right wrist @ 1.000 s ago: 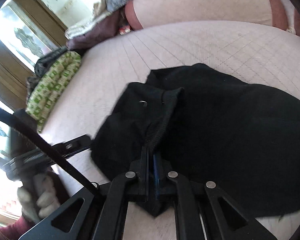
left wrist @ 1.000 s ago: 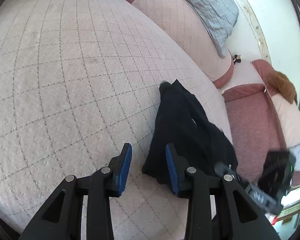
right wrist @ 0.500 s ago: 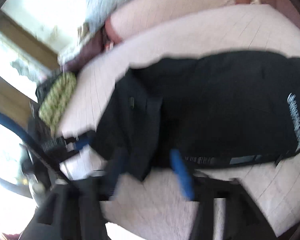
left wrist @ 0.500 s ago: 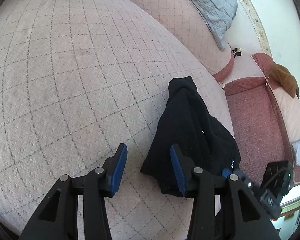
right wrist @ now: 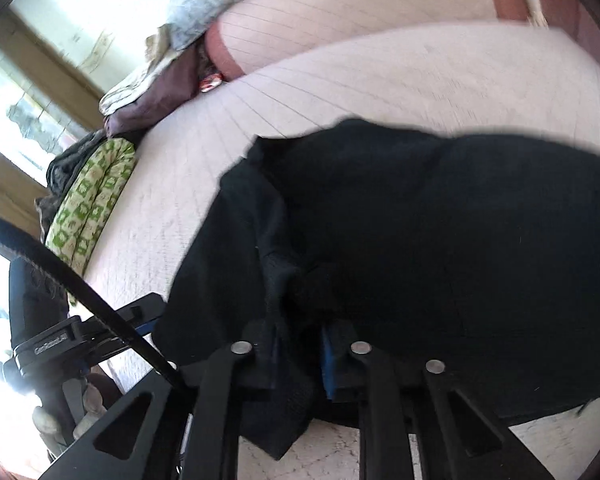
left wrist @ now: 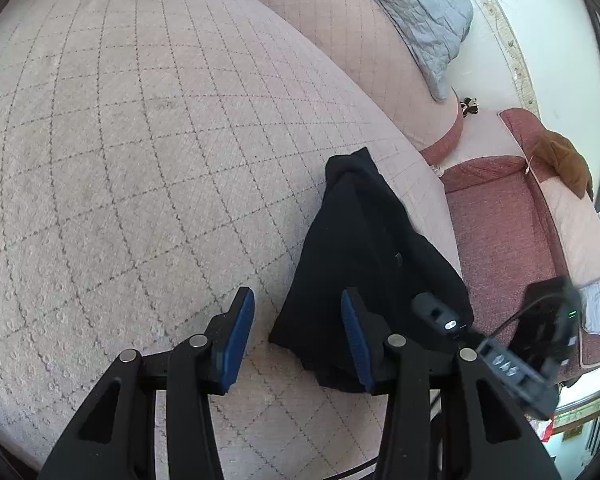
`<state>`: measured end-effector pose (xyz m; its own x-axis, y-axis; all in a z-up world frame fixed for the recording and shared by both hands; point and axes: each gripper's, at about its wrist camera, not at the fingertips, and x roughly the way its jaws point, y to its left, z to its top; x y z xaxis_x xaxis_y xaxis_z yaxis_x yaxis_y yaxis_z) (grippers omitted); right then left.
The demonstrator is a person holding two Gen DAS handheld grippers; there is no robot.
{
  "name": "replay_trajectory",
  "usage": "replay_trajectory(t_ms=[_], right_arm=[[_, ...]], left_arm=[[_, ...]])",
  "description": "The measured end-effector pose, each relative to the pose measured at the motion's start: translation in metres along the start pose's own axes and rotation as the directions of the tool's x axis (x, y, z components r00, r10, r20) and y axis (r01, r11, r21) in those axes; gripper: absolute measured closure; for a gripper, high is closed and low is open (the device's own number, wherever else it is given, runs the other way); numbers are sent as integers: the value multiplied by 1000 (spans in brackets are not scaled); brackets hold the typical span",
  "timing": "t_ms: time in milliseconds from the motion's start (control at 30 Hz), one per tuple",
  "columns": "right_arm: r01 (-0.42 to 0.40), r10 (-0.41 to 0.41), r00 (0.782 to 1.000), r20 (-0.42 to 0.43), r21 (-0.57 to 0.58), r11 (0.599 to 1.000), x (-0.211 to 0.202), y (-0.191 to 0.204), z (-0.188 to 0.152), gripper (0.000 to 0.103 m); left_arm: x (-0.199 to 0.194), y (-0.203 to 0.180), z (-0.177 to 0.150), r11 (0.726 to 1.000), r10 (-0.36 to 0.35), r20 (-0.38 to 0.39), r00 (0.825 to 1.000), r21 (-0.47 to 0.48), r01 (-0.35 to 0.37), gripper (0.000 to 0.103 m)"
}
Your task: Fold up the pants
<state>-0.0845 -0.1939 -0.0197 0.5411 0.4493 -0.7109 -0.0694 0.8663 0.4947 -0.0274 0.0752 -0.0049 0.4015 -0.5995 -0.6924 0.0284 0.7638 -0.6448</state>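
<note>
My right gripper (right wrist: 300,344) closing on a bunched fold of the black pants (right wrist: 420,240) | my left gripper (left wrist: 296,336) parted, empty, just beside the pants' near end | pants lie along the quilted bed's (left wrist: 140,160) right edge

The left tool (left wrist: 296,330) hangs over a pale quilted bed (left wrist: 140,140), its blue-padded jaws apart with only bare quilt between them. The black pants (left wrist: 364,256) lie bunched in a long heap near the bed's right edge, their near end just beside and partly behind the right-hand jaw. The right tool (left wrist: 496,344), blurred, shows at the lower right, close over the pants' near corner. Beyond the bed, a grey blanket (left wrist: 416,12) drapes a pink cushion (left wrist: 364,64), and a brown cloth (left wrist: 564,160) lies on a red sofa (left wrist: 500,220).
</note>
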Motion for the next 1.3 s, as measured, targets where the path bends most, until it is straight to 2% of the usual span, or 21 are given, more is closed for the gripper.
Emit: replay_trajectory(t_ms=[133, 200, 267, 333, 400, 467, 567, 667, 733, 800, 900, 1033, 1100, 1133, 1167, 1200, 1233, 1300], right_arm=[[45, -40, 998, 44, -113, 993, -15, 26, 24, 87], [37, -31, 998, 50, -129, 991, -19, 30, 35, 88], [64, -58, 997, 46, -143, 988, -15, 29, 42, 88], [114, -111, 993, 29, -140, 984, -6, 17, 46, 88], [200, -203, 979, -14, -134, 971, 13, -7, 42, 87], [245, -255, 964, -79, -116, 962, 27, -28, 34, 74], [234, -236, 971, -43, -44, 971, 6, -41, 34, 59], [248, -245, 967, 70, -49, 967, -21, -29, 48, 58], [191, -182, 979, 91, -93, 977, -28, -13, 66, 57], [75, -71, 997, 36, -136, 988, -18, 7, 87, 57], [-17, 1, 997, -81, -201, 979, 12, 36, 108, 54], [-27, -32, 976, -215, -267, 963, 68, 62, 125, 52], [-11, -86, 956, -279, -329, 944, 98, 77, 126, 51], [20, -139, 946, -292, -375, 927, 109, 82, 122, 49], [50, -187, 937, -295, -418, 907, 115, 84, 116, 54], [103, -281, 913, -297, -498, 861, 127, 90, 110, 72], [127, -334, 892, -305, -539, 833, 139, 92, 108, 95], [148, -355, 885, -301, -540, 828, 145, 90, 111, 96]], left_arm=[[-1, 1, 0, 1000, -3, 0, 1000, -4, 3, 60], [-1, 1, 0, 1000, 4, 1, 1000, -4, -4, 60], [-2, 2, -1, 1000, 11, 1, 1000, 1, -11, 60], [-1, 1, -2, 1000, 14, 2, 1000, 4, -14, 60], [1, -1, -3, 1000, 14, -3, 1000, 7, -14, 60], [2, -3, -3, 1000, 19, 0, 1000, 14, -19, 60], [9, -11, 1, 999, 44, 27, 999, 27, -45, 60], [28, -23, 11, 998, 36, 9, 999, 50, -36, 60], [40, -32, 9, 996, 40, -14, 999, 84, -39, 60], [50, -38, 1, 993, 34, -53, 998, 111, -28, 66], [51, -49, -13, 979, 69, -39, 997, 193, -60, 81], [46, -49, -17, 982, 43, -37, 998, 183, -36, 84], [46, -50, -19, 982, 45, -34, 998, 184, -38, 84], [45, -49, -20, 981, 49, -32, 998, 188, -42, 84], [46, -49, -22, 980, 56, -31, 998, 191, -49, 84], [47, -49, -24, 979, 63, -30, 998, 195, -56, 84], [48, -50, -25, 978, 69, -28, 997, 198, -62, 84], [50, -51, -26, 976, 82, -24, 996, 202, -76, 84]])
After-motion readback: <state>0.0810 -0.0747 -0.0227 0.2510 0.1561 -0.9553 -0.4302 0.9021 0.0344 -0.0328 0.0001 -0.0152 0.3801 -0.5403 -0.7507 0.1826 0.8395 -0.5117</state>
